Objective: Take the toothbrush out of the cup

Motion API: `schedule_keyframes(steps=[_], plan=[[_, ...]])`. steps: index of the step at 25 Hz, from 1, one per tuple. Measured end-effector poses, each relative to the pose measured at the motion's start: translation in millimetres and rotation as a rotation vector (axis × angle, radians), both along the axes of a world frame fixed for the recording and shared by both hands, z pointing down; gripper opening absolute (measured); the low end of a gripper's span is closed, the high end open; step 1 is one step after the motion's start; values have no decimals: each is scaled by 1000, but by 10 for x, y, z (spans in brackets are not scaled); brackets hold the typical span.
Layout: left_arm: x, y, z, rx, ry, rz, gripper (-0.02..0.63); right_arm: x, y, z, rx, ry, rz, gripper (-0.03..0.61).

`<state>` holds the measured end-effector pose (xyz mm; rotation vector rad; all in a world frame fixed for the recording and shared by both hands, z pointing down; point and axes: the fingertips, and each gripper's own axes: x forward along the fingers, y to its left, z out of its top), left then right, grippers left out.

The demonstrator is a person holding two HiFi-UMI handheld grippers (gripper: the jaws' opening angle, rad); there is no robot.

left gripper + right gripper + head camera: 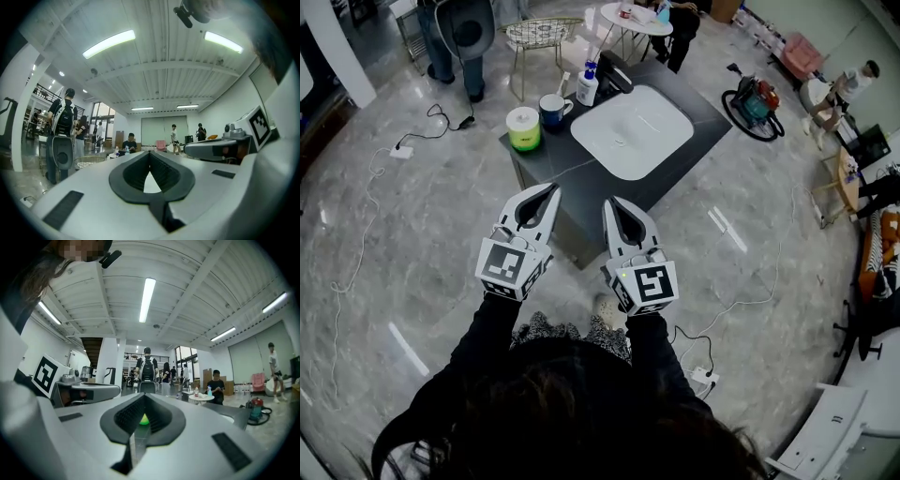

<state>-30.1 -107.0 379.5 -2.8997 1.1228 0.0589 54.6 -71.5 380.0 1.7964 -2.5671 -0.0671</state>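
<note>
A white toothbrush [563, 82] stands in a dark blue cup [553, 110] at the far left of a dark counter [703, 117], beside a white sink basin [633, 131]. My left gripper [553, 190] and right gripper [609, 202] are side by side in the air short of the counter's near corner, well apart from the cup. Both are shut with nothing between the jaws. In the left gripper view the left gripper [150, 152] points level and the white basin shows through its jaw loop. In the right gripper view the right gripper [144, 394] frames a green tub [144, 418].
A green-and-white tub [523, 127] sits left of the cup and a blue-capped bottle [587, 86] behind it. Cables [412, 141] trail on the floor at left. A wire chair [539, 36], a round table [636, 19], a vacuum cleaner [755, 105] and several people stand beyond.
</note>
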Motion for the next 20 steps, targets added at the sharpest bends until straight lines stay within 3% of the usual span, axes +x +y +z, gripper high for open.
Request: schedule_keyframes(steps=[20], plan=[[657, -305, 22, -20, -28, -254, 9, 800, -610, -15, -1, 1, -244, 5]])
